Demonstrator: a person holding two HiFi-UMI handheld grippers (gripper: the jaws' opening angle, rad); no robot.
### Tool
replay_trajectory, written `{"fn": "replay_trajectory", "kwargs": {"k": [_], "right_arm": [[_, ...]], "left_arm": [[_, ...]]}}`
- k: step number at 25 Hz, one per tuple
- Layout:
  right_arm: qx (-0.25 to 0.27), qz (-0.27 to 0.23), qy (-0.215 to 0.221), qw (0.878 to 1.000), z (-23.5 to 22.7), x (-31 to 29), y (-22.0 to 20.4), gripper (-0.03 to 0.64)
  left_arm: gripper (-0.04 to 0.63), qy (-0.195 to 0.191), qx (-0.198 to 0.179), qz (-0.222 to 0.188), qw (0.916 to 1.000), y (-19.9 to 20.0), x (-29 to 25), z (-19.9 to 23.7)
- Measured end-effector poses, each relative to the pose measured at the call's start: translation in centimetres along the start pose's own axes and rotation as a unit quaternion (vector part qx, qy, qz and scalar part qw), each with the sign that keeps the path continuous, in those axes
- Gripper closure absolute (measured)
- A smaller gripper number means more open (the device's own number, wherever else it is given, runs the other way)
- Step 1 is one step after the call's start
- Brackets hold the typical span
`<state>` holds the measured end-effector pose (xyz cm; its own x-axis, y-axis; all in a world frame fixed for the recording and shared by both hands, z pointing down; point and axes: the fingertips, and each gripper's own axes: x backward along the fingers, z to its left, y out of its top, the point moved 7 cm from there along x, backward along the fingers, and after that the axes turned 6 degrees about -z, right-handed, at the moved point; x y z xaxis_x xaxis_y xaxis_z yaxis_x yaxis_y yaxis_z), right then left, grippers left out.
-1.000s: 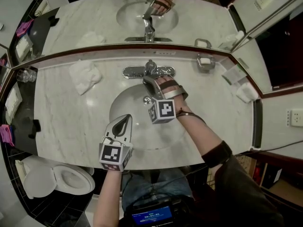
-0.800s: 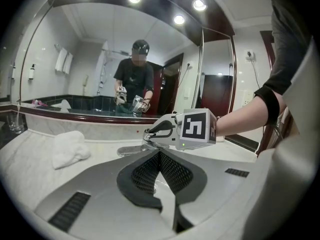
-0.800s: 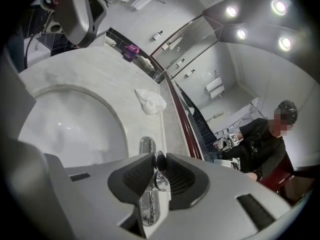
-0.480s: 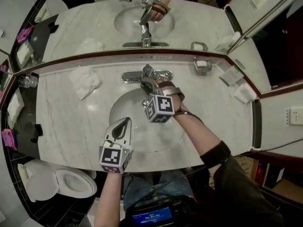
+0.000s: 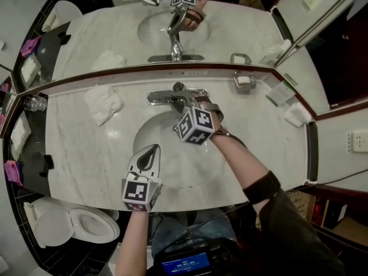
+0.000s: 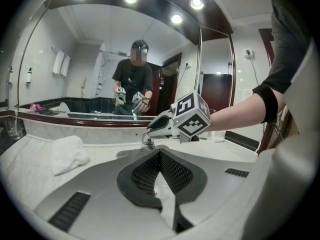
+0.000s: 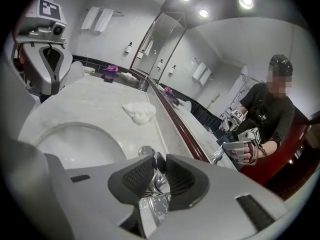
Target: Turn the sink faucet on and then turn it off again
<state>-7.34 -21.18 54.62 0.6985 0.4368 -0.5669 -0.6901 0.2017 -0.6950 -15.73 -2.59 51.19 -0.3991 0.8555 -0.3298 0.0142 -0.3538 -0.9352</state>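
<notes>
The right tool (image 5: 183, 101) grips the faucet lever (image 7: 157, 186), which stands behind the basin (image 5: 150, 132) on the tabletop (image 5: 80, 148). Swing the lever smoothly about its pivot, without squeezing harder. The left tool (image 5: 148, 155), clenched and empty, hovers over the front rim.

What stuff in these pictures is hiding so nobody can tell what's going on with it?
- Water running or not: in the head view, the right gripper covers the spout of the faucet.
- Spout again: in the right gripper view, that gripper's own body hides it below the faucet handle it clamps.
- Soap dish: in the head view its contents are too small to tell.
- Glass: too small to tell whether it is full or empty.
</notes>
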Motion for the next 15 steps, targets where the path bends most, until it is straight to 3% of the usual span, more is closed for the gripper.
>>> {"fn": "replay_trajectory", "kwargs": {"k": [9,15], "right_arm": [[-0.068,-0.017,0.000,0.998,-1.7,-0.2,-0.4,0.523],[-0.076,-0.021,0.001,0.997,-1.8,-0.2,-0.4,0.523]], "left_arm": [[0.594,0.000,-0.004,0.001,1.0000,0.4,-0.3,0.3],[0.594,0.001,-0.005,-0.001,1.0000,0.6,-0.3,0.4]]}}
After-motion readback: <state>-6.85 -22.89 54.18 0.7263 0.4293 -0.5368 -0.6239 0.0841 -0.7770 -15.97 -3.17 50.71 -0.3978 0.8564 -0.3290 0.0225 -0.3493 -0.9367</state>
